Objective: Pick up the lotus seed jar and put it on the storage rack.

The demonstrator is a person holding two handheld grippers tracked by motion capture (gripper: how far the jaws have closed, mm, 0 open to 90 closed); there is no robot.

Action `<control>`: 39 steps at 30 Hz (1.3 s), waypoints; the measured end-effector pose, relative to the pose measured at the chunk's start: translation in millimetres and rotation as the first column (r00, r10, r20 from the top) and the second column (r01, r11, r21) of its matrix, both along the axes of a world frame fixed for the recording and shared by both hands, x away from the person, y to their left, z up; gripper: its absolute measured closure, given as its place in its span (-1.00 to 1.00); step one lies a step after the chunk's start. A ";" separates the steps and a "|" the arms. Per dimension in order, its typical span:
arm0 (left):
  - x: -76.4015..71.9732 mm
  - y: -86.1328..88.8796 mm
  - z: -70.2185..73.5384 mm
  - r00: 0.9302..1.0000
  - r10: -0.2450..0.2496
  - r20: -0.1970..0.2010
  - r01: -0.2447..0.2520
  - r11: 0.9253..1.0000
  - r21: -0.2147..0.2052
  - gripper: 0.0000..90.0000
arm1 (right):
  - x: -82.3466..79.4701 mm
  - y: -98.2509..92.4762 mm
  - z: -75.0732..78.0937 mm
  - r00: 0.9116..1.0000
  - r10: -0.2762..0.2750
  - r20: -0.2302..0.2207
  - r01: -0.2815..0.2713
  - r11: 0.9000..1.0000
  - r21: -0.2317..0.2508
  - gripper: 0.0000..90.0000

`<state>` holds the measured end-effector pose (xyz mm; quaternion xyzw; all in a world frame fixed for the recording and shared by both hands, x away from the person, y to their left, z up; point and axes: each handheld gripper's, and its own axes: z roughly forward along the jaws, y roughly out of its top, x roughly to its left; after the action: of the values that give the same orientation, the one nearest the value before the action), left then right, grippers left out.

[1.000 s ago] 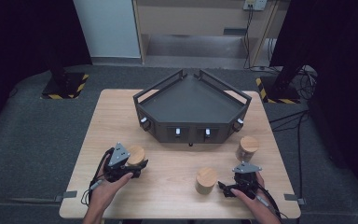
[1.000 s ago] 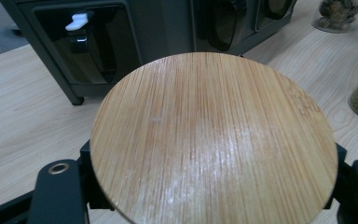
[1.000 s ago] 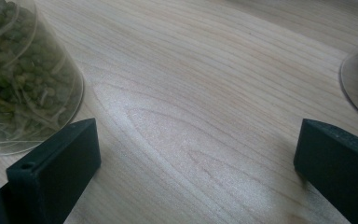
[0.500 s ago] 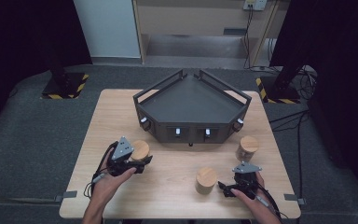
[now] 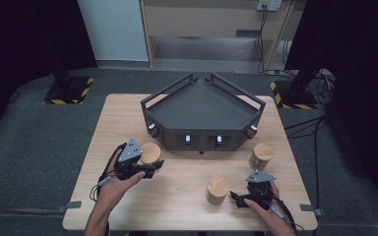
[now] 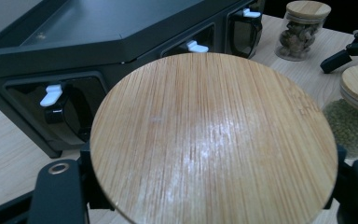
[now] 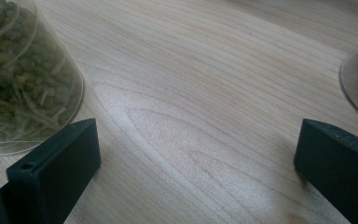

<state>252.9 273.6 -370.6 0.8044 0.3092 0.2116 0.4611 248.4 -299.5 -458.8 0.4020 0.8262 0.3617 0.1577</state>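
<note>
My left gripper is shut on a jar with a round bamboo lid, held just in front of the black angular tray unit. The lid hides the jar's contents. My right gripper rests low on the table near the front right, open, with bare wood between its jaws. A glass jar of green beans stands just left of its fingertips, apart from them. A third jar with brownish contents stands beyond it, by the unit's right corner.
The tray unit has white latches along its front face and takes up the table's far middle. The light wooden table has free room between the two hands. Cables trail from both grippers toward the front edge.
My left gripper has lifted the lidded jar and carried it a little toward the black unit. The right gripper and the other two jars have stayed where they were.
</note>
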 end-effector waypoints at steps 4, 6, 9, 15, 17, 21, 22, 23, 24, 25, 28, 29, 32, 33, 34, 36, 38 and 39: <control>3.1 -2.3 6.9 1.000 -0.011 0.005 0.011 1.000 0.004 -0.46 | 0.0 0.0 0.0 1.000 0.000 0.000 0.000 1.000 0.000 -0.99; 4.2 -2.6 10.9 1.000 -0.014 0.011 0.014 1.000 0.001 -0.46 | 0.0 -0.1 0.0 1.000 0.000 0.000 0.000 1.000 0.000 -0.99; 5.7 -2.4 16.2 1.000 -0.014 0.020 0.014 1.000 -0.007 -0.46 | 0.0 -0.1 0.0 1.000 0.000 0.000 0.000 1.000 0.000 -0.99; 10.2 -0.5 23.4 1.000 -0.014 0.020 0.014 1.000 -0.006 -0.45 | 0.0 -0.1 0.0 1.000 0.000 0.000 0.000 1.000 0.000 -0.99; 11.5 0.0 25.7 1.000 -0.016 0.019 0.016 1.000 -0.005 -0.46 | 0.0 -0.1 0.0 1.000 0.000 0.000 0.000 1.000 0.000 -0.99; 13.9 0.6 30.2 1.000 -0.022 0.017 0.022 1.000 -0.006 -0.46 | 0.0 -0.1 0.0 1.000 0.000 0.000 0.000 1.000 0.000 -0.99; 14.5 0.4 31.4 1.000 -0.021 0.017 0.021 1.000 -0.005 -0.46 | 0.0 -0.1 0.0 1.000 0.000 0.000 0.000 1.000 0.000 -0.99; 15.3 0.4 32.7 1.000 -0.022 0.017 0.022 1.000 -0.004 -0.46 | 0.0 -0.1 0.0 1.000 0.000 0.000 0.000 1.000 0.000 -0.99; 16.2 0.1 34.2 1.000 -0.022 0.017 0.022 1.000 -0.002 -0.46 | 0.0 -0.1 0.0 1.000 0.000 0.000 0.000 1.000 0.000 -0.99; 17.0 -0.3 35.6 1.000 -0.022 0.019 0.022 1.000 -0.001 -0.46 | 0.0 -0.1 0.0 1.000 0.000 0.000 0.000 1.000 0.000 -0.99; 19.5 -1.5 39.2 0.999 -0.025 0.024 0.026 1.000 -0.004 -0.46 | 0.0 -0.1 0.0 1.000 0.000 0.000 0.000 1.000 0.000 -0.99; 20.6 -2.2 40.5 0.999 -0.028 0.025 0.029 1.000 -0.004 -0.46 | 0.0 -0.1 0.0 1.000 0.000 0.000 0.000 1.000 0.000 -0.99; 25.0 -4.1 45.3 0.999 -0.033 0.025 0.033 0.999 -0.004 -0.46 | 0.0 0.0 0.0 1.000 0.000 0.000 0.000 1.000 0.000 -0.99; 26.7 -5.1 47.4 0.999 -0.034 0.027 0.034 0.999 0.000 -0.45 | 0.0 0.0 0.0 1.000 0.000 0.000 0.000 1.000 0.000 -0.99; 28.4 -5.9 49.5 0.999 -0.035 0.028 0.035 0.999 -0.001 -0.46 | 0.0 0.0 0.1 1.000 0.000 0.000 0.000 1.000 0.000 -0.99; 31.8 -7.1 54.1 0.999 -0.042 0.033 0.042 0.999 -0.001 -0.45 | 0.0 0.0 0.0 1.000 0.000 0.000 0.000 1.000 0.000 -0.99; 34.4 -9.0 59.2 0.998 -0.048 0.037 0.048 0.999 0.000 -0.46 | 0.0 0.1 0.1 1.000 0.000 0.000 0.000 1.000 -0.001 -0.99; 35.6 -9.8 61.4 0.998 -0.052 0.041 0.052 0.999 0.000 -0.46 | 0.0 0.1 0.1 1.000 0.000 0.000 0.000 1.000 -0.001 -0.99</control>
<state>288.4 263.8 -309.1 0.8074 0.2790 0.2157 0.4730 248.4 -299.4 -458.7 0.4021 0.8263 0.3614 0.1577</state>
